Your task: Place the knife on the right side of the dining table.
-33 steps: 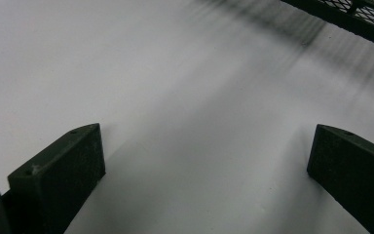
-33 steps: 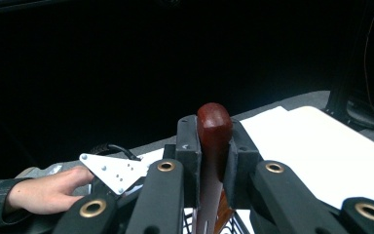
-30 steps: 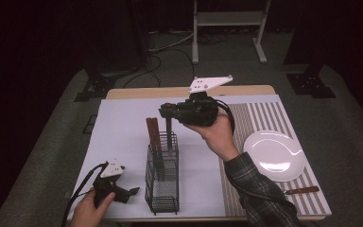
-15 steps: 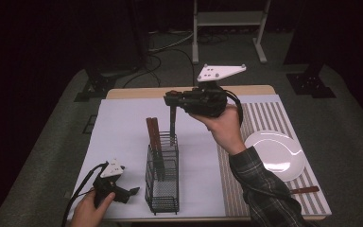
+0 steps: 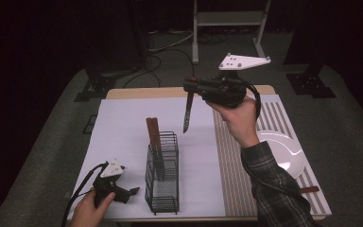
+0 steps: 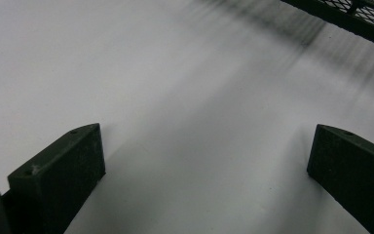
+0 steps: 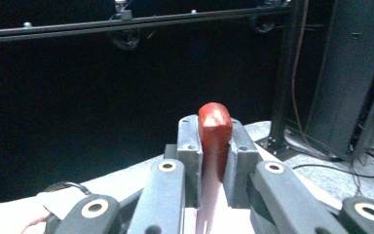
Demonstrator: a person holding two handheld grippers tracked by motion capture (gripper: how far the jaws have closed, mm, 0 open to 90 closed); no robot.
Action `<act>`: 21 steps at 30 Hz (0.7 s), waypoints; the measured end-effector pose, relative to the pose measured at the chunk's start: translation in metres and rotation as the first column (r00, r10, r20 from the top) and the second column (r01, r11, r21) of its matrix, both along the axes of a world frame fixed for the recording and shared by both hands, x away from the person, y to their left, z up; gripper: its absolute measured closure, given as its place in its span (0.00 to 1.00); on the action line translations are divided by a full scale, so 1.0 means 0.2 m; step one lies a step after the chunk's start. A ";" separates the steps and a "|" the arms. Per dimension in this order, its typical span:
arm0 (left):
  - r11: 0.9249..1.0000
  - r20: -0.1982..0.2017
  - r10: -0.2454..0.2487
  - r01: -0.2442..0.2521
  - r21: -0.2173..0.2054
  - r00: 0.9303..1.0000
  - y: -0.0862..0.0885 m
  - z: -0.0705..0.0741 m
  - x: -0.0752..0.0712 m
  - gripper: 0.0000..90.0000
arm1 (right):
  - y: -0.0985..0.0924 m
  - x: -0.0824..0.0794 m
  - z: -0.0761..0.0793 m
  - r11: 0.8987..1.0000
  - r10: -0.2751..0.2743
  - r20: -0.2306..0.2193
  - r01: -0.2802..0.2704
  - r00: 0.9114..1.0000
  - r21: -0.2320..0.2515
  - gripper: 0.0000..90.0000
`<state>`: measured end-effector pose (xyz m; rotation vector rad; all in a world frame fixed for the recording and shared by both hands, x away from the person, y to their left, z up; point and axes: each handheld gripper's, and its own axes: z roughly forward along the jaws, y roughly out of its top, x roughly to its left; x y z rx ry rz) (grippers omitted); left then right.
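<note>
The right gripper is clenching the reddish-brown wooden handle of a table knife, whose dark metal blade is hanging straight down, point toward the white table covering, in the air above the far middle of the table and well apart from everything on it. In the right gripper view the two jaws are pressing flat against both sides of the handle, with its rounded end poking out past them. The knife is looking light and stiff, so it is probably carrying easily in a single grip; the smooth handle may be a little slippery, and because the hold is at the very end, the blade is likely free to swing if the hand is tilting quickly. Taking it on the flat sides of the handle, as now, seems the sound place, and the blade is better left alone. A black wire-mesh cutlery basket is standing near the front of the table with two more brown-handled knives upright in it. The left gripper is resting low on the covering just beside the basket, jaws spread apart and gripping nothing. A round white plate is sitting on the striped placemat at the right.
</note>
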<state>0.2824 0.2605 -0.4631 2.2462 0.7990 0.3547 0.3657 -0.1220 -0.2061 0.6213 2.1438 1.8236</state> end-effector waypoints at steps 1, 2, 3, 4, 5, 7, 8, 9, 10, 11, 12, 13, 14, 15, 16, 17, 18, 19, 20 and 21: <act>1.000 0.000 0.001 -0.001 -0.002 1.000 0.00 0.00 0.00 0.00 | -0.01 0.00 0.00 1.000 -0.007 0.002 0.007 1.000 -0.001 0.88; 1.000 0.000 0.001 -0.001 -0.001 1.000 0.00 0.00 0.00 0.00 | -0.03 0.01 0.00 1.000 -0.016 0.002 0.016 1.000 -0.001 0.88; 1.000 0.000 0.001 -0.001 -0.001 1.000 0.00 0.00 0.00 0.00 | -0.04 0.01 -0.01 1.000 -0.026 0.003 0.026 1.000 -0.002 0.88; 1.000 0.000 0.001 -0.001 -0.001 1.000 0.00 0.00 0.00 0.00 | -0.06 0.02 -0.01 0.999 -0.044 0.009 0.044 0.999 -0.006 0.88; 1.000 0.000 0.000 0.000 -0.001 1.000 0.00 0.00 0.00 0.00 | -0.06 0.02 -0.01 0.998 -0.055 0.010 0.055 0.998 -0.008 0.88; 1.000 0.000 0.000 0.000 -0.001 1.000 0.00 0.00 0.00 0.00 | -0.09 0.03 -0.02 0.997 -0.076 0.016 0.076 0.997 -0.012 0.88; 1.000 0.000 0.000 0.000 -0.001 1.000 0.00 0.00 0.00 0.00 | -0.10 0.04 -0.03 0.996 -0.090 0.018 0.090 0.996 -0.017 0.88; 1.000 0.000 0.000 0.000 -0.001 1.000 0.00 0.00 0.00 0.00 | -0.11 0.04 -0.03 0.995 -0.102 0.021 0.102 0.995 -0.023 0.88; 1.000 0.000 0.000 0.000 -0.001 1.000 0.00 0.00 0.00 0.00 | -0.12 0.04 -0.04 0.993 -0.113 0.022 0.113 0.993 -0.026 0.88; 1.000 0.000 0.000 0.000 -0.001 1.000 0.00 0.00 0.00 0.00 | -0.13 0.04 -0.04 0.992 -0.121 0.023 0.122 0.992 -0.029 0.88; 1.000 0.000 0.000 0.000 -0.001 1.000 0.00 0.00 0.00 0.00 | -0.15 0.05 -0.05 0.990 -0.137 0.027 0.138 0.990 -0.035 0.88; 1.000 0.000 0.001 -0.001 -0.001 1.000 0.00 0.00 0.00 0.00 | -0.15 0.05 -0.06 0.989 -0.145 0.032 0.146 0.989 -0.038 0.88; 1.000 0.000 0.000 0.000 -0.001 1.000 0.00 0.00 0.00 0.00 | -0.17 0.06 -0.06 0.987 -0.156 0.035 0.157 0.987 -0.044 0.88; 1.000 0.000 0.001 -0.001 -0.001 1.000 0.00 0.00 0.00 0.00 | -0.17 0.06 -0.07 0.985 -0.165 0.037 0.166 0.986 -0.046 0.88; 1.000 0.000 0.001 -0.001 -0.002 1.000 0.00 0.00 0.00 0.00 | -0.18 0.06 -0.08 0.983 -0.174 0.038 0.176 0.984 -0.049 0.88; 1.000 0.000 0.001 -0.001 -0.003 1.000 0.00 0.00 0.00 0.00 | -0.20 0.07 -0.09 0.980 -0.187 0.040 0.189 0.982 -0.056 0.88; 1.000 0.000 0.001 -0.001 -0.003 1.000 0.00 0.00 0.00 0.00 | -0.21 0.07 -0.10 0.977 -0.202 0.044 0.204 0.978 -0.061 0.88; 1.000 0.000 0.001 -0.001 -0.003 1.000 0.00 0.00 0.00 0.00 | -0.22 0.08 -0.11 0.974 -0.215 0.046 0.218 0.975 -0.064 0.88; 1.000 0.000 0.001 -0.001 -0.003 1.000 0.00 0.00 0.00 0.00 | -0.23 0.08 -0.11 0.972 -0.223 0.046 0.226 0.974 -0.066 0.88; 1.000 0.000 0.001 -0.001 -0.003 1.000 0.00 0.00 0.00 0.00 | -0.24 0.09 -0.12 0.969 -0.236 0.046 0.238 0.971 -0.068 0.88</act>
